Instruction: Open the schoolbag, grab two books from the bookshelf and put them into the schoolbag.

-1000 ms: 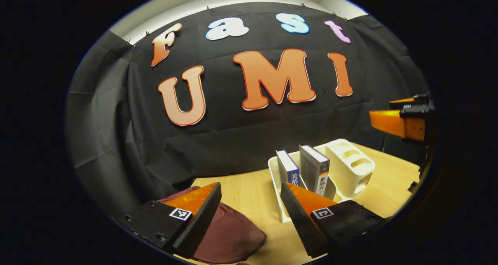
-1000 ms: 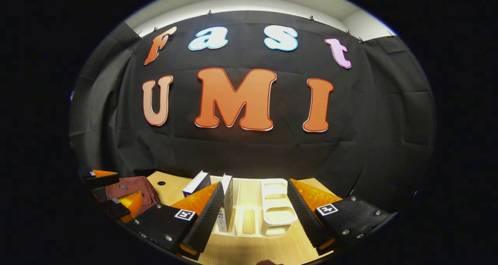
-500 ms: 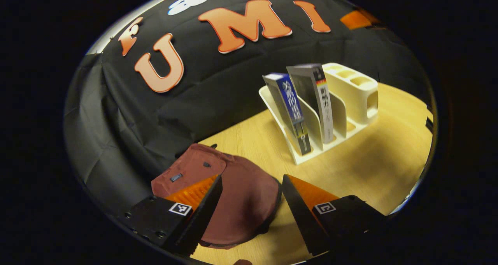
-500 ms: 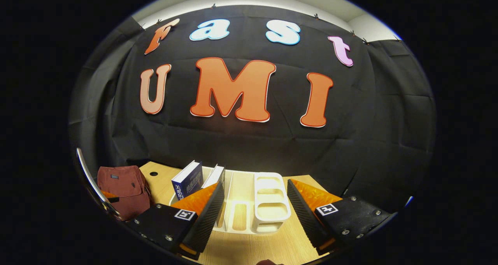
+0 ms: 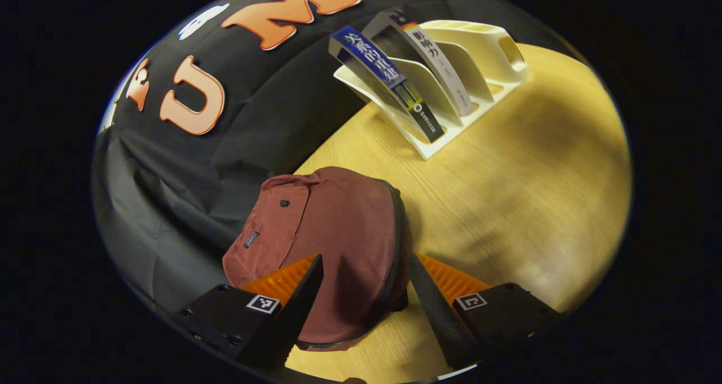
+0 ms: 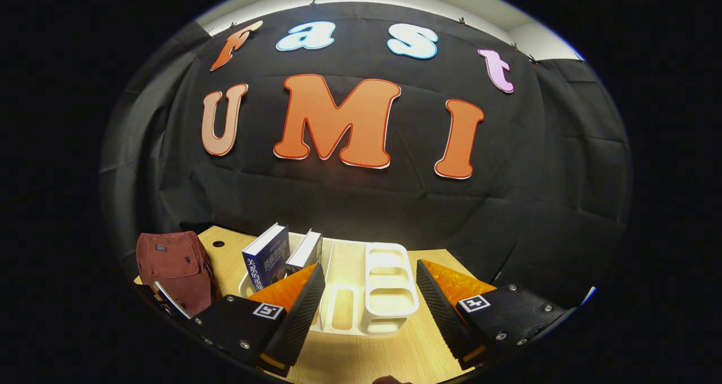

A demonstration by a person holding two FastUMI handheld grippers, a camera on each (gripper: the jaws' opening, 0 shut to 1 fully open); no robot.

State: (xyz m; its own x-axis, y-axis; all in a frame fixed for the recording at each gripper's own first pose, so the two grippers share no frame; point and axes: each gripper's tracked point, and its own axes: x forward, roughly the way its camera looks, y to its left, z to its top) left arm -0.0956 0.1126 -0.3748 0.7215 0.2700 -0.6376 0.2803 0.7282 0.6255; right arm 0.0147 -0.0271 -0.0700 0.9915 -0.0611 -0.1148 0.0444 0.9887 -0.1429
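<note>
table point(image 5: 524, 164): light wood, bare patch lit | wall point(image 6: 361, 215): black cloth, creased, behind table

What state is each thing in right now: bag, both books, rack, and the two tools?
Schoolbag: zipped shut, lying on the table.
Blue book: in the rack, leaning.
Grey book: in the rack beside it, leaning.
Rack: standing on the table, right-hand slots bare.
Left tool: open, over the schoolbag.
Right tool: open, facing the rack.

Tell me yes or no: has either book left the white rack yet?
No: in the left gripper view the blue book and the grey book both stand in the white rack.
</note>
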